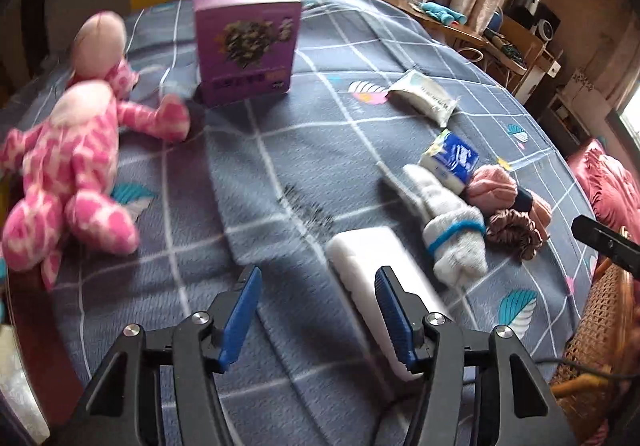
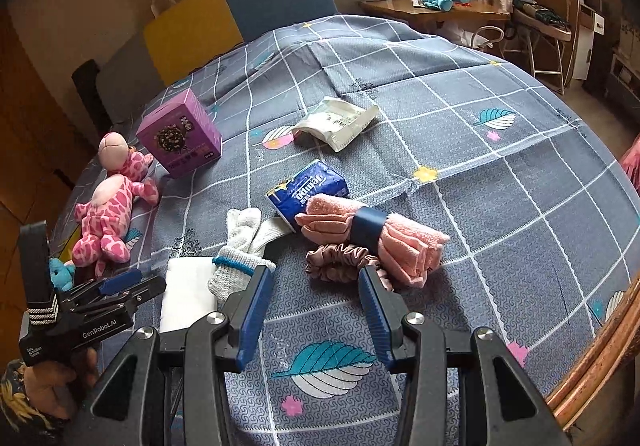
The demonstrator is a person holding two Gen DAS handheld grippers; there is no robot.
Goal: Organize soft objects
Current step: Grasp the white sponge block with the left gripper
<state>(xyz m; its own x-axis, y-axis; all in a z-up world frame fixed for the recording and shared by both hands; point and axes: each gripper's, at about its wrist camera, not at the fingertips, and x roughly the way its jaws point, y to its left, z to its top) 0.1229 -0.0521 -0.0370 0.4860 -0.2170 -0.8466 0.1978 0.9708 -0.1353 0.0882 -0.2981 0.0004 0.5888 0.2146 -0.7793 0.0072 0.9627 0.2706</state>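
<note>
While both claws stand half open and empty, the left claw [image 1: 316, 310] nears the white pad [image 1: 372, 262] at its two o'clock, probably light and squashy, best pinched across its narrow width.

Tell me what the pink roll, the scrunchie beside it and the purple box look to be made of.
Pink roll: soft terry-like cloth, matte and fuzzy at its folded edges, bound by a blue band.
Scrunchie: satin-like fabric, judging by its shiny gathered folds.
Purple box: probably printed cardboard, with crisp flat faces and a slight sheen.
</note>
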